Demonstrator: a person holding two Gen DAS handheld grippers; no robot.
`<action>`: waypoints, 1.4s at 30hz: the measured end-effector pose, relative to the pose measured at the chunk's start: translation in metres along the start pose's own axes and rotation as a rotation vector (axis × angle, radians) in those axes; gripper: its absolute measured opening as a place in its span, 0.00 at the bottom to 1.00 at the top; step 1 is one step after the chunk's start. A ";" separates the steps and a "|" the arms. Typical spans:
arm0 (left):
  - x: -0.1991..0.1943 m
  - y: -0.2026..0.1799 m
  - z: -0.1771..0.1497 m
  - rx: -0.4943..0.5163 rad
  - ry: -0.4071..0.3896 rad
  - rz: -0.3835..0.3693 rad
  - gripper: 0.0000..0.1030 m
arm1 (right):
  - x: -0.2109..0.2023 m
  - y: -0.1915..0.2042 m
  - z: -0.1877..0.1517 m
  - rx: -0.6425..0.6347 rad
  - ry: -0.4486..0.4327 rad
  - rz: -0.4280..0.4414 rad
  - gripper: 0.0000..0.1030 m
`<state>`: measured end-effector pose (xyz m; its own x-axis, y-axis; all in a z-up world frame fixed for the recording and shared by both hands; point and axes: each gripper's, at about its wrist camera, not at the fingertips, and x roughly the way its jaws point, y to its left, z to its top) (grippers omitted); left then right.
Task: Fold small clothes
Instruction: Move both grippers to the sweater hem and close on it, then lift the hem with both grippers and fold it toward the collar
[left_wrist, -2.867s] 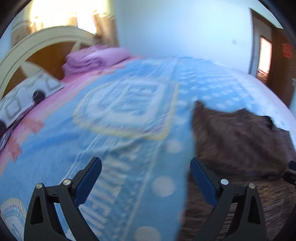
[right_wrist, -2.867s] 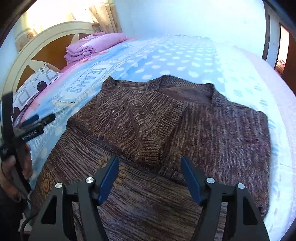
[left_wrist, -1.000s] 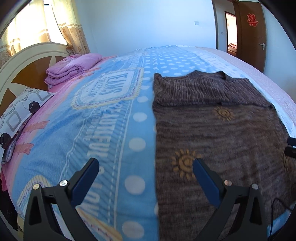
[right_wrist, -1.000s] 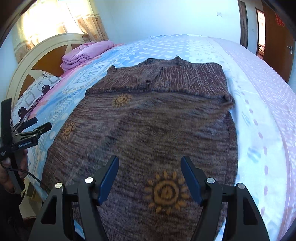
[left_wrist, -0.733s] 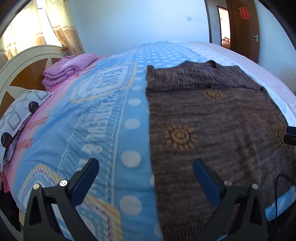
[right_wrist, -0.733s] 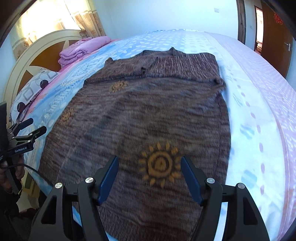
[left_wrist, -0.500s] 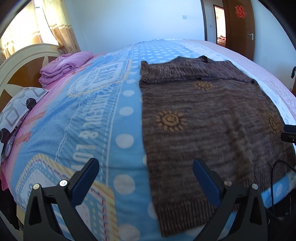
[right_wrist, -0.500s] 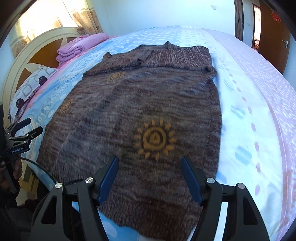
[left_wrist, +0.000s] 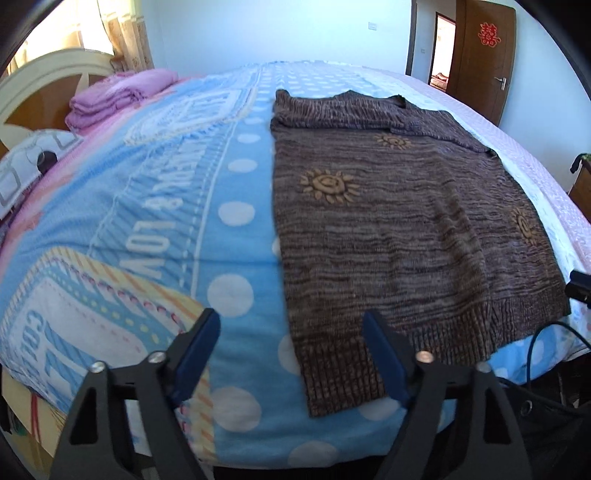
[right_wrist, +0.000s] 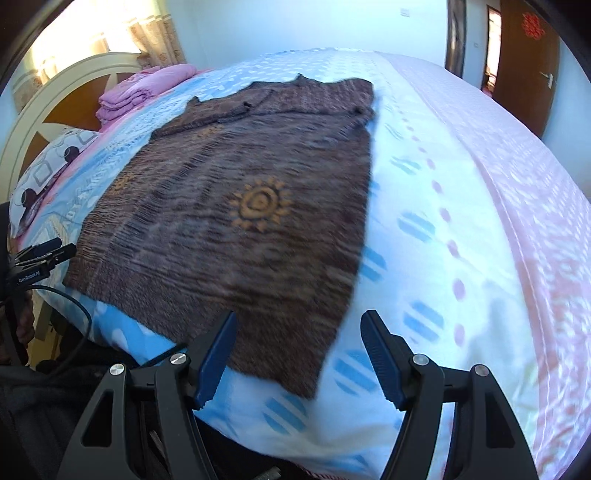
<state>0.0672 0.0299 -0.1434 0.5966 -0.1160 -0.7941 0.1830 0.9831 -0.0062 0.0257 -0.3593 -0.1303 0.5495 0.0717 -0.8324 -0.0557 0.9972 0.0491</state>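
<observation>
brown sweater (left_wrist: 399, 221) flat on bed (left_wrist: 229, 206), sleeves folded in.

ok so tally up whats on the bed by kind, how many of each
brown sweater: 1, lying flat with its sleeves folded across the chest
pile of folded pink bedding: 1, up by the headboard
patterned pillow: 1, at the head of the bed
blue printed blanket: 1, spread under the sweater
total: 4
</observation>
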 end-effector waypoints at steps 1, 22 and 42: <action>0.001 0.001 -0.002 -0.009 0.008 -0.019 0.67 | 0.001 -0.003 -0.003 0.008 0.004 -0.003 0.68; 0.005 -0.004 -0.021 -0.025 0.041 -0.074 0.61 | 0.011 -0.011 -0.020 0.072 0.000 0.069 0.24; -0.042 0.016 -0.004 -0.053 -0.101 -0.231 0.08 | -0.042 -0.040 -0.013 0.191 -0.124 0.259 0.05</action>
<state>0.0420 0.0509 -0.1123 0.6190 -0.3497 -0.7032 0.2838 0.9345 -0.2148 -0.0063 -0.4020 -0.1046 0.6352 0.3133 -0.7059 -0.0558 0.9303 0.3626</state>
